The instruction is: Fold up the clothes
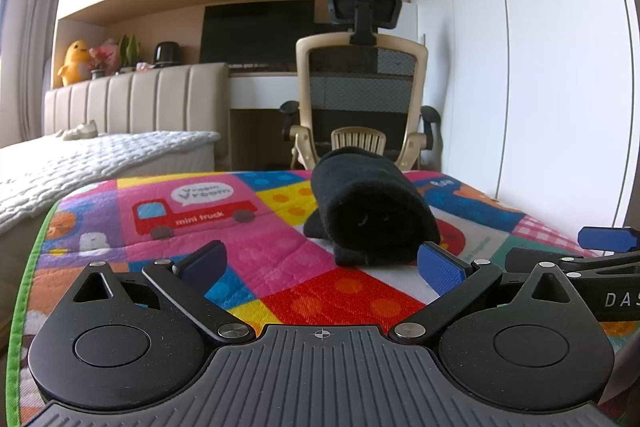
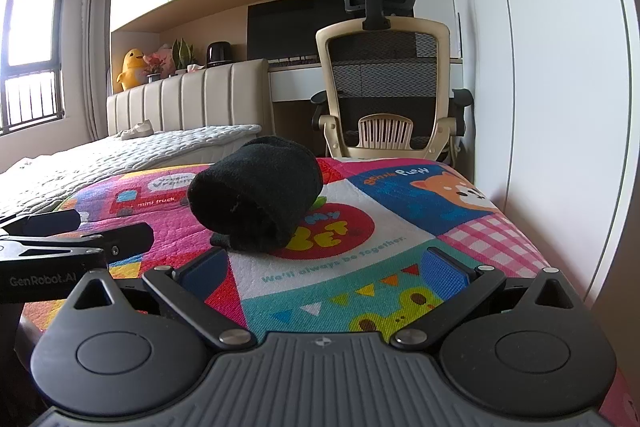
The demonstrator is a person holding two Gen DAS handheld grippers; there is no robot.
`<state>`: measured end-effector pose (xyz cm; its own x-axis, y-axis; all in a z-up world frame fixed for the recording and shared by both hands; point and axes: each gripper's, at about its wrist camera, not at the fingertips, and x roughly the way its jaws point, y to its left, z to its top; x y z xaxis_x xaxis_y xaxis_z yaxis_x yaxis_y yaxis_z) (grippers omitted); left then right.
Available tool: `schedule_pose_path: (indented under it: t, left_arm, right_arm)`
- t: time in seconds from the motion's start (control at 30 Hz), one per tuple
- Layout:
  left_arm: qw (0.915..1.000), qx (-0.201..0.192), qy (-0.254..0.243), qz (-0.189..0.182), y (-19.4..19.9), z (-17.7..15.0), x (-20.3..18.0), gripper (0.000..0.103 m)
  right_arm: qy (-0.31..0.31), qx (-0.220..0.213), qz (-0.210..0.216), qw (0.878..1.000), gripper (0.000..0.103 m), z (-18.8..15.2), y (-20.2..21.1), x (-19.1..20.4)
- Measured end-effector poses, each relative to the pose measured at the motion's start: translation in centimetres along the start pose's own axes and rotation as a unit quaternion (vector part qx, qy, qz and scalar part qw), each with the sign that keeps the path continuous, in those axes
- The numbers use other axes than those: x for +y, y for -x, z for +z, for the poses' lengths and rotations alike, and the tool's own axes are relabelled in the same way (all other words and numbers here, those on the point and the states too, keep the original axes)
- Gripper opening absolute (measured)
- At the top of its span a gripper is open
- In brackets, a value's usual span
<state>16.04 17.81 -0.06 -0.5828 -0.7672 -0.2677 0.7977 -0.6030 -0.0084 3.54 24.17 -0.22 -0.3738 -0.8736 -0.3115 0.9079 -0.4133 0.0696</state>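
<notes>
1. Left gripper (image 1: 322, 267): spread wide, nothing between the blue pads (image 1: 440, 269), low over the colourful play mat (image 1: 248, 255).
2. Black rolled garment (image 1: 370, 211): lying on the mat just past the left gripper, at about 1 o'clock from the midpoint between its fingertips; near end close to the 3 o'clock-side pad, contact impossible to tell; open end of the roll turned toward the camera.
3. Right gripper (image 2: 324, 269): likewise spread apart, empty, resting low above the mat's white and teal panels.
4. Same garment in the right wrist view (image 2: 256, 193): ahead at about 11 o'clock from the right gripper's midpoint, clear of both pads, lower flap spilling toward the 9 o'clock-side finger but apart from it.
5. Garment between the two tools in line of sight: right of the left gripper's axis, left of the right gripper's axis.
6. Right gripper seen from the left wrist camera at 3 o'clock (image 1: 608, 241), one blue pad visible, beside the roll and near it; left gripper seen from the right wrist camera at 9 o'clock (image 2: 76, 227), dark fingers pointing toward the roll.
7. Beyond the mat at 12 o'clock: an office chair (image 1: 362, 95) with beige frame and black mesh, back toward the cameras.
8. At 10 o'clock: a bed with a white quilted cover (image 1: 80, 163) and padded headboard, touching the mat's edge.
</notes>
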Motion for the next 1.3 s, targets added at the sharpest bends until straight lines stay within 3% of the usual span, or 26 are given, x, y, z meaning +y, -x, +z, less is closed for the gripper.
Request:
schedule_pose_path:
  t: [1.3]
  left_arm:
    - [0.9999,-0.008,-0.009,-0.005,0.25,-0.1,-0.27,0.103]
  right_arm:
    - [0.003,0.0,0.001,1.0,0.103,-0.02,-0.02,0.04]
